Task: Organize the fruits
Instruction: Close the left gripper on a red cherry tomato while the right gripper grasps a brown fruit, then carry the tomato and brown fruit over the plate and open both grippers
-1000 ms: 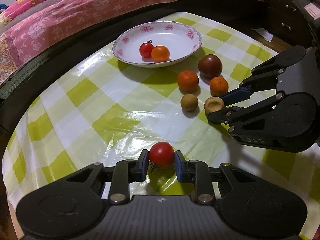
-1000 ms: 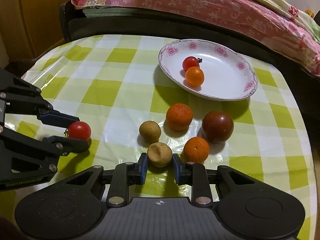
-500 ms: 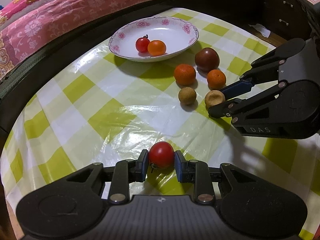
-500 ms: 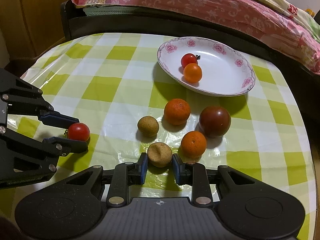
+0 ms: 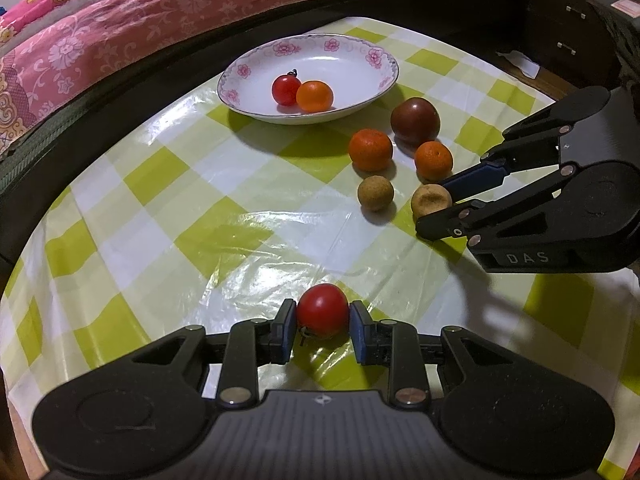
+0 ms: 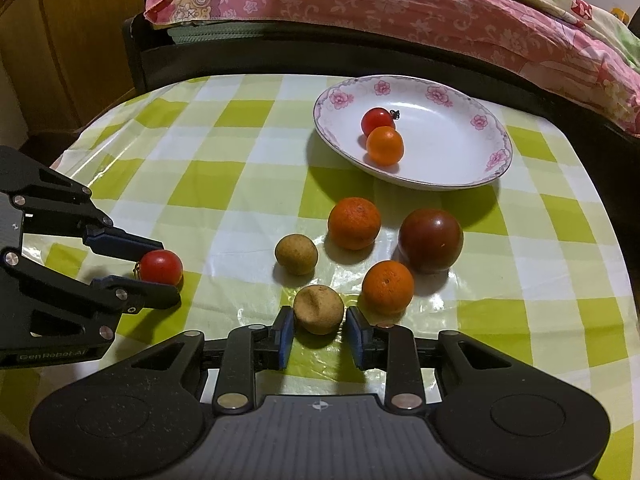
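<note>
Jaws around red tomato [image 5: 322,310], brown fruit [image 6: 318,309].

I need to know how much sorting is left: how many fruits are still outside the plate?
6. A red tomato sits in the left hand-held gripper, a tan fruit in the right hand-held gripper; another tan fruit, two oranges and a dark tomato lie on the tablecloth.
</note>
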Available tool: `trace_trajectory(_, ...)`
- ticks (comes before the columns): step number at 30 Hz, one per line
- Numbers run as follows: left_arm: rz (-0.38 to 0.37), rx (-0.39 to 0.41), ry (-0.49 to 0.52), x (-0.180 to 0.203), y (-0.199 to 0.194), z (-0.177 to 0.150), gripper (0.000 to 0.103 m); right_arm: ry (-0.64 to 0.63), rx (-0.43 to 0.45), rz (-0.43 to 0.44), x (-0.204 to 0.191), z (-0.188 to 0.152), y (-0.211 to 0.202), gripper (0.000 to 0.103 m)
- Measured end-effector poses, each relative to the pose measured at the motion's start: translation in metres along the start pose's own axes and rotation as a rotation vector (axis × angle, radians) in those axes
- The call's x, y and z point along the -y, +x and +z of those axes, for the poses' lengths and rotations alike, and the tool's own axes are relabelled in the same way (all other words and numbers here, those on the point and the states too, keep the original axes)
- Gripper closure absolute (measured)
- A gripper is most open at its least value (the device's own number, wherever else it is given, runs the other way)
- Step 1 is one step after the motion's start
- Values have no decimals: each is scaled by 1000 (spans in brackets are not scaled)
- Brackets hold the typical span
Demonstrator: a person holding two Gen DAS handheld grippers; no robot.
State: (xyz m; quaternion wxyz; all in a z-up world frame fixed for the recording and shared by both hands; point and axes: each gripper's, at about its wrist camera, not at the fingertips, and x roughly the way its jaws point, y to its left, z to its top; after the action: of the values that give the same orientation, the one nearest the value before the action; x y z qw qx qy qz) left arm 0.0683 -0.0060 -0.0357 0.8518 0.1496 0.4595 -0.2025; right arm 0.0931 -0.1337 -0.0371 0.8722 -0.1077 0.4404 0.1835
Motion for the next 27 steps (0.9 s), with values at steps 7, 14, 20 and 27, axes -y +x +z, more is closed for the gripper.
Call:
trace_trajectory(7,0,-4,-9,-1,-1,-1,66,1,5,2,-1,1,1,75)
trace_trajectory(14,16,-9,-7,1,-2,-1,67,-4,-11,-2,-1,2,0,79)
trace_trajectory(20,8,-7,-21,0,-3,4,68,-8,-16,-5,-2,0,-2,80)
trace_trajectory(27,8,9,-27,2,-4,16,68,15,-2,13,0,3,-8,80)
